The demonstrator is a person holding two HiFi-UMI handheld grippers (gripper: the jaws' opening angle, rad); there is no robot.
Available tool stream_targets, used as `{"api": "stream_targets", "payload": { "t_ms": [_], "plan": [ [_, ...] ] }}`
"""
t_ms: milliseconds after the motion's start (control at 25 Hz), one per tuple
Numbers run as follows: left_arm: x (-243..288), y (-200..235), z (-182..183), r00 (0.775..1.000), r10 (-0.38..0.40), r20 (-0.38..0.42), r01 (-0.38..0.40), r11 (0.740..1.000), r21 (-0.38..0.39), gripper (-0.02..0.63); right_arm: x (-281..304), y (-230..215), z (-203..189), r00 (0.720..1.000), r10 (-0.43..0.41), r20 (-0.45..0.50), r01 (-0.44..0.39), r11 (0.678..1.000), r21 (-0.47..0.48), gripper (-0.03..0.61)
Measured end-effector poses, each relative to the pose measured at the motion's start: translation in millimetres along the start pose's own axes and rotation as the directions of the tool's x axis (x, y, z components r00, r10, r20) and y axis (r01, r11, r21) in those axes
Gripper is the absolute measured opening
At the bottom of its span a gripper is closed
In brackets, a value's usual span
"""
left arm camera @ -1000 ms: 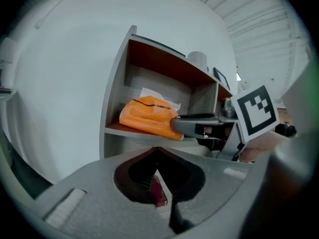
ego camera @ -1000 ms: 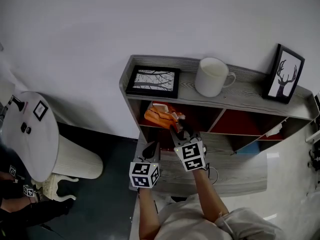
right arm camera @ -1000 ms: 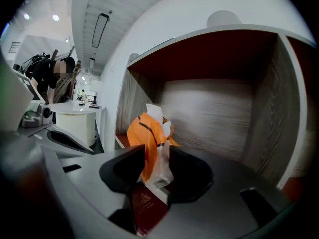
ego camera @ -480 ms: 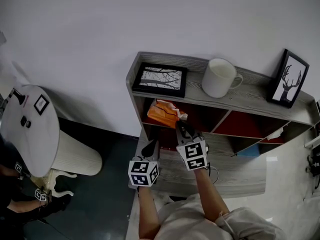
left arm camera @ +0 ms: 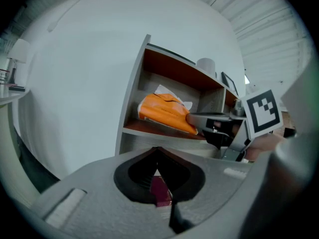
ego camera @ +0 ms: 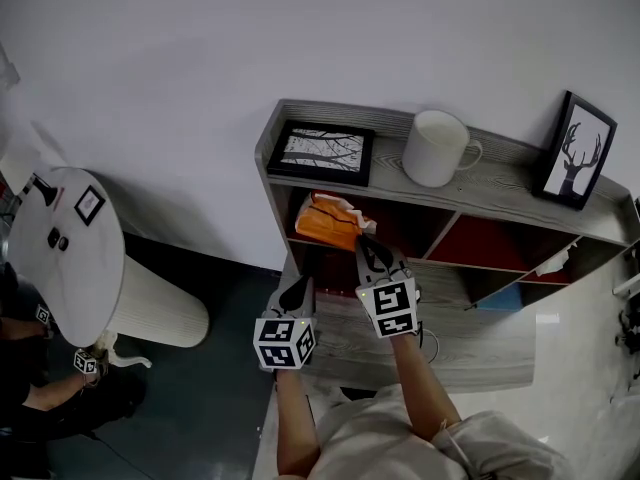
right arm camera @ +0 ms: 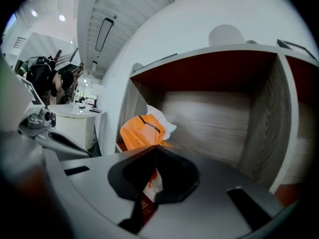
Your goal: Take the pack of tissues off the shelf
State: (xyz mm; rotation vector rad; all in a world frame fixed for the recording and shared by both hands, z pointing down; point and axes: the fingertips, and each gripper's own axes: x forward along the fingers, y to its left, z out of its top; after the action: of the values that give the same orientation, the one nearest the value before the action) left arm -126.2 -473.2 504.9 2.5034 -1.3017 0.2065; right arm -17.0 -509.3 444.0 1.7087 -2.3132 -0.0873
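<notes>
Head view: the right gripper point(ego camera: 368, 251) reaches into the upper left compartment of the grey wooden shelf point(ego camera: 480, 193), its jaws closing tight on the near corner of the orange pack of tissues point(ego camera: 325, 223), which is pinched between them. The pack lies on the compartment's red floor, partly hidden under the top board. The left gripper point(ego camera: 300, 290) hangs just beside and lower, in front of the shelf, jaws together and empty. Both grippers carry black-and-white square markers, with no readable words. On top of the shelf stand a framed branch picture point(ego camera: 322, 152), a white mug point(ego camera: 435, 148) and a framed deer picture point(ego camera: 574, 150). A round white table point(ego camera: 70, 268) sits at the left; a person in dark clothing below it is cut off by the edge.

Left gripper view: the left gripper point(left arm camera: 157, 149) shows its jaw tips meeting, nothing held. Beyond them the right gripper point(left arm camera: 193, 121) clamps the pack of tissues point(left arm camera: 162, 112) at its right end. A dark mark on the wrapper is too small to read.

Right gripper view: the right gripper point(right arm camera: 155, 147) has orange and white wrapper trapped between its closed jaws. The rest of the pack of tissues point(right arm camera: 139, 132) rises behind them; its dark strip cannot be read. The mug point(right arm camera: 227, 35) is mostly hidden by the top board.
</notes>
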Motion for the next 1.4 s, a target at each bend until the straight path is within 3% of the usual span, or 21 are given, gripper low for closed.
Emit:
{"api": "stream_targets", "payload": {
  "t_ms": [840,1400],
  "plan": [
    [-49.7,-41.0,-14.6,0.999,0.044,0.001,-0.044,0.999,0.028,0.009,-68.5,9.7,7.5,0.997,0.025,0.068,-0.027,0.999,0.029,0.017],
    [-100.3,-64.1,-60.6,0.997,0.062,-0.039,-0.062,0.998,-0.004,0.008,-115.5,48.3,-47.6,0.996,0.084,-0.013,-0.083,0.995,0.062,0.017]
  ]
}}
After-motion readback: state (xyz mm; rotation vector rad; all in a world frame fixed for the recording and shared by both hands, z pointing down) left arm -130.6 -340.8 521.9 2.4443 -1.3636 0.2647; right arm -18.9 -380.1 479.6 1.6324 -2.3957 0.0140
